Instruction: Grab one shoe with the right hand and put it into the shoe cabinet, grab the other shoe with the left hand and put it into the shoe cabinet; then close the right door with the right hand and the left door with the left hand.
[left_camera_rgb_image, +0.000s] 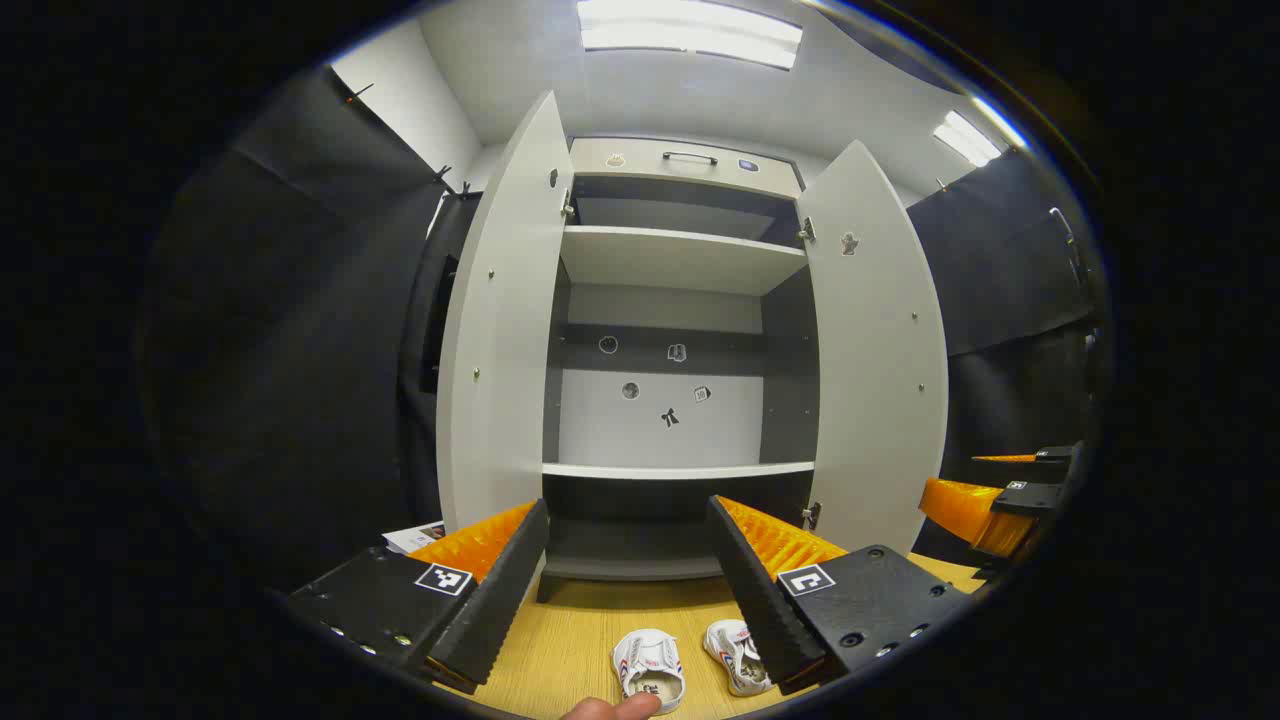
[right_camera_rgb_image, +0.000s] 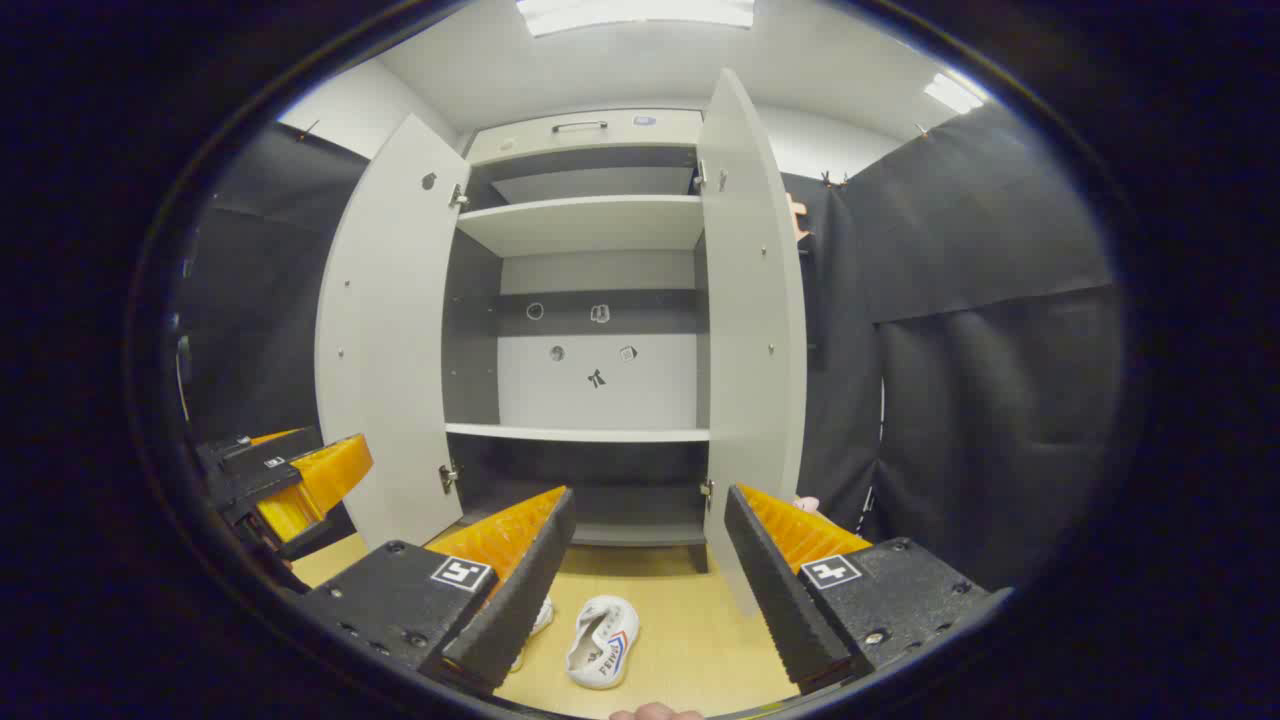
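While the left gripper (left_camera_rgb_image: 628, 590) hangs above the light wooden tabletop (left_camera_rgb_image: 560, 650) in the left gripper view, its jaws stand wide apart with nothing between them. At 6 o'clock, between and below the fingers, lie two small white canvas shoes with red and blue side stripes: the left shoe (left_camera_rgb_image: 648, 668) in the open, the right shoe (left_camera_rgb_image: 733, 655) partly tucked behind the right-hand finger. A fingertip (left_camera_rgb_image: 612, 708) of the person touches the near end of the left shoe at the bottom edge. At 12 o'clock rises the tall grey shoe cabinet (left_camera_rgb_image: 680, 260), both doors swung open: the left door (left_camera_rgb_image: 500, 330) at 10 o'clock, the right door (left_camera_rgb_image: 880, 360) at 2 o'clock. Its shelves carry nothing, and small stickers dot its back panel. At 3 o'clock the right gripper (left_camera_rgb_image: 985, 505) pokes in, and whether its jaws are parted cannot be told from here.

Seen in the right gripper view, the right gripper (right_camera_rgb_image: 650, 590) also has its jaws spread, holding nothing. At 6 o'clock one white shoe (right_camera_rgb_image: 602, 642) lies on the tabletop (right_camera_rgb_image: 690, 640) between the fingers, and the other shoe (right_camera_rgb_image: 540, 618) peeks out behind the left-hand finger. The cabinet (right_camera_rgb_image: 590, 225) stands at 12 o'clock with its doors open. At 9 o'clock the left gripper (right_camera_rgb_image: 300, 480) shows.
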